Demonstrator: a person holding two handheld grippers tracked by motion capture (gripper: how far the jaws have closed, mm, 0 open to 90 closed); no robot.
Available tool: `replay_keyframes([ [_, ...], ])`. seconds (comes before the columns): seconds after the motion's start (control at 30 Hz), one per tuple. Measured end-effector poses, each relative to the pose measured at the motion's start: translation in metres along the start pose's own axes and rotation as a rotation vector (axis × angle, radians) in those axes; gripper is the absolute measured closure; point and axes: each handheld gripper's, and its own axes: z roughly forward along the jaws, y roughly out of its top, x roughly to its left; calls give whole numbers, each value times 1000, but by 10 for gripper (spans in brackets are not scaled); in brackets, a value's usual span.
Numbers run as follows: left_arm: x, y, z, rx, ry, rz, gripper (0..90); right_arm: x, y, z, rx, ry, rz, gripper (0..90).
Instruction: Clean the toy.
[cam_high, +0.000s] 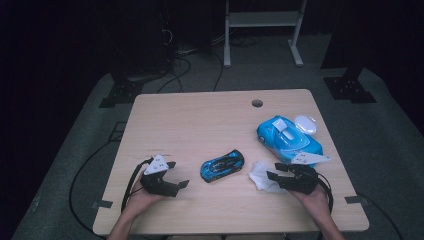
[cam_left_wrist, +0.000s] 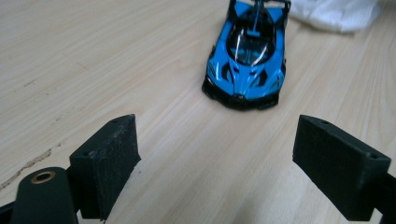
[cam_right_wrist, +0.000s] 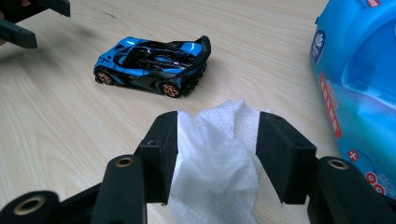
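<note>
Right gripper view: right tongs (cam_right_wrist: 217, 154) pinch the white wipe (cam_right_wrist: 210, 158); toy car (cam_right_wrist: 152, 65) lies at eleven o'clock, broadside. Left tongs (cam_left_wrist: 224, 163) spread, empty.

My left gripper (cam_high: 176, 175) and right gripper (cam_high: 272, 172) were both matte black, each topped by a grey three-cornered plate and trailing a black cable. Up close, their blocky jaws had small holes, with brass-ringed pivots at the base. My forearms were bare.
</note>
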Motion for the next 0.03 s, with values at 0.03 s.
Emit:
replay_keyframes([
  [0.03, 0, 0, 0, -3, 4, 0, 138, 0, 0, 1, -1, 0, 0, 463],
])
